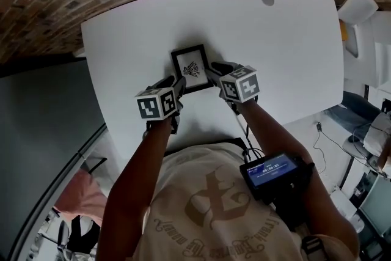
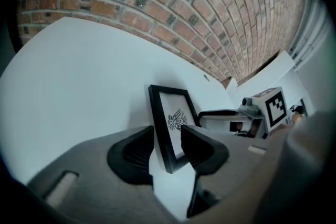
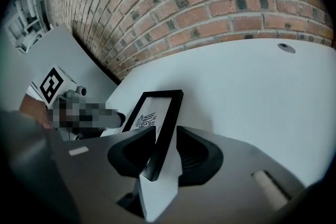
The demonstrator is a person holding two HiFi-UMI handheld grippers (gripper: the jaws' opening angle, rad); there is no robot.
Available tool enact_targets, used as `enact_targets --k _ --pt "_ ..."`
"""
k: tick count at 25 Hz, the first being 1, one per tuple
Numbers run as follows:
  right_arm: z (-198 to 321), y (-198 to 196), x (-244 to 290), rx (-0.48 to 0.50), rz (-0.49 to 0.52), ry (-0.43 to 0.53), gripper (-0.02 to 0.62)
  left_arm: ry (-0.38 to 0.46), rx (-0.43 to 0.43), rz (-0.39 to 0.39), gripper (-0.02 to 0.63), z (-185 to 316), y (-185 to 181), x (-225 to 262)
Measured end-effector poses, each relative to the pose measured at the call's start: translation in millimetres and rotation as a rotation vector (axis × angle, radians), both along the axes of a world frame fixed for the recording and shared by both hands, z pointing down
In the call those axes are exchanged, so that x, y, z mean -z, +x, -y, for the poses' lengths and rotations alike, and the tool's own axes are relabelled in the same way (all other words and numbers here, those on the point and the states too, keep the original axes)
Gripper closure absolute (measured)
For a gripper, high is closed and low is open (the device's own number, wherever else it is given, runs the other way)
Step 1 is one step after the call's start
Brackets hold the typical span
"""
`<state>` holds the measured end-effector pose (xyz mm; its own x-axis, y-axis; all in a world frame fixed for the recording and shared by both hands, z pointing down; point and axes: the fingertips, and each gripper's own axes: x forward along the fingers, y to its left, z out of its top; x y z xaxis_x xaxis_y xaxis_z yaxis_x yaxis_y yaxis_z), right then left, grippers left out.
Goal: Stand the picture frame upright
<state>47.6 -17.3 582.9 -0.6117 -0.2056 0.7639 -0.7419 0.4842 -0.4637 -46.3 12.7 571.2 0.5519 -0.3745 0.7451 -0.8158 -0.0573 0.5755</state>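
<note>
With the left gripper (image 2: 167, 136) and right gripper (image 3: 165, 136) both open astride the 2 side edges of the seemingly standing picture frame (image 1: 190, 68), they should be withdrawn nearward without brushing it.

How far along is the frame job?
Done: the picture frame looks upright on the table. In hand: the left gripper and right gripper each straddle a side edge, jaws apart, not clamping. Left: back both grippers away and confirm it stays standing.
</note>
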Motion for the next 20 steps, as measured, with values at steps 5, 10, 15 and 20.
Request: enact_targets --k 5,10,15,20 --pt "0 -5 -6 -0.008 0.012 -0.062 0.453 -0.045 0.005 -0.002 0.437 4 5 -6" --pt "1 -5 -9 0.0 -0.018 -0.064 0.462 -0.079 -0.01 0.002 0.437 5 10 -12" --pt "-2 -10 -8 0.034 -0.04 -0.076 0.453 -0.099 -0.012 0.015 0.439 4 11 -14" --pt "-2 -9 -12 0.059 -0.087 -0.066 0.476 -0.103 0.011 0.016 0.445 5 10 -15"
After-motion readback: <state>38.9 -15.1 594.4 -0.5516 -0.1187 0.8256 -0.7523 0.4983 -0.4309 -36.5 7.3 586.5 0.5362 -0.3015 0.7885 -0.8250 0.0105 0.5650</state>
